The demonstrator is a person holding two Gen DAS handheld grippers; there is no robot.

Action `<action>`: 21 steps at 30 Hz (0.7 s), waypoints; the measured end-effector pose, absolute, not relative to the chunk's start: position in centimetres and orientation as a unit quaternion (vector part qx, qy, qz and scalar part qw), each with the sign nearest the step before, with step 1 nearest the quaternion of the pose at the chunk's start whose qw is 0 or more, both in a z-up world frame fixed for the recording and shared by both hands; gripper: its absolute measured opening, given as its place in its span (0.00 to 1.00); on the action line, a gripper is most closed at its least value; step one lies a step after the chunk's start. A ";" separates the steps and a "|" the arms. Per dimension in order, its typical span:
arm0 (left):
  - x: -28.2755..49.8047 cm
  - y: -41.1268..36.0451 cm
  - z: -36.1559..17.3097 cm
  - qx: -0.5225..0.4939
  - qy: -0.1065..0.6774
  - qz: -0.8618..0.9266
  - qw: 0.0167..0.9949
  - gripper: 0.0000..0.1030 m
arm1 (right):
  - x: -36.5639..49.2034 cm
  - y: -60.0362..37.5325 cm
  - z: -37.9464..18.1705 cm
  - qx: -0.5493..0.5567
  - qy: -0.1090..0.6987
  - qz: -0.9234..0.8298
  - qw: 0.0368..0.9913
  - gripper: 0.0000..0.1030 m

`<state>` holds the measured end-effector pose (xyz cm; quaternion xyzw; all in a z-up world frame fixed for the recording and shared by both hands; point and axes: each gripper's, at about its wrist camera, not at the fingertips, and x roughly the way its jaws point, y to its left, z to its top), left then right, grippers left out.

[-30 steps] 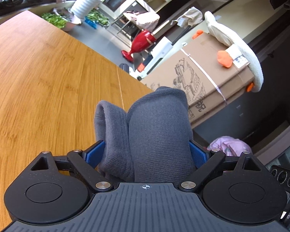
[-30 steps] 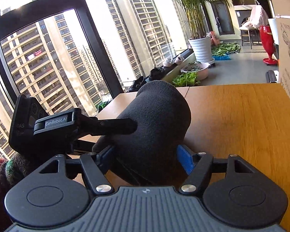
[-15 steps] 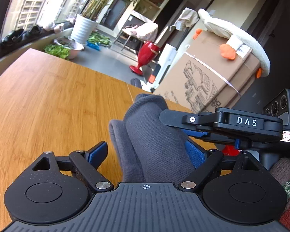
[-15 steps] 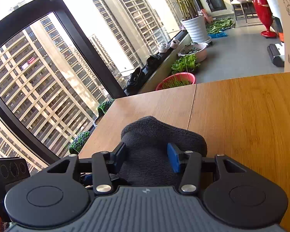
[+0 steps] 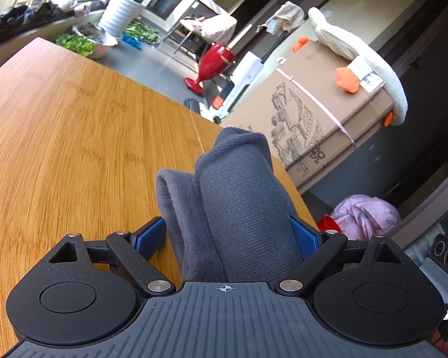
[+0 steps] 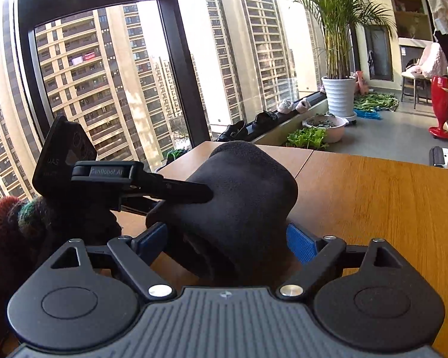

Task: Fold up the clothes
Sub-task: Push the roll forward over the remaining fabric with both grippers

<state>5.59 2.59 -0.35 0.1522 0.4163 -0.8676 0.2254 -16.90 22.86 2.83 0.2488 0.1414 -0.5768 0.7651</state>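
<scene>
A grey knit garment [image 5: 239, 197] is bunched between the blue pads of my left gripper [image 5: 228, 235], which is shut on it above the wooden table [image 5: 68, 149]. In the right wrist view the same dark grey garment [image 6: 242, 191] bulges between the pads of my right gripper [image 6: 227, 238], shut on it. The left gripper's black body [image 6: 119, 179] shows at the left of that view, its finger touching the cloth. Most of the garment is hidden below both grippers.
A cardboard box [image 5: 313, 113] with a white cushion stands past the table's right edge. A red vase [image 5: 212, 62], a potted palm [image 6: 340, 89] and a large window [image 6: 104, 74] lie beyond. A pink bundle [image 5: 364, 214] lies on the floor.
Both grippers keep their hold on the garment. The right gripper has lifted and turned, so the left gripper shows at its left again; the left view has swung away from the right gripper.
</scene>
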 end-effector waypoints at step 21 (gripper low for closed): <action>-2.1 6.2 6.5 0.128 0.267 -0.928 0.224 0.86 | -19.2 21.4 3.0 0.209 0.228 -0.661 0.684 0.79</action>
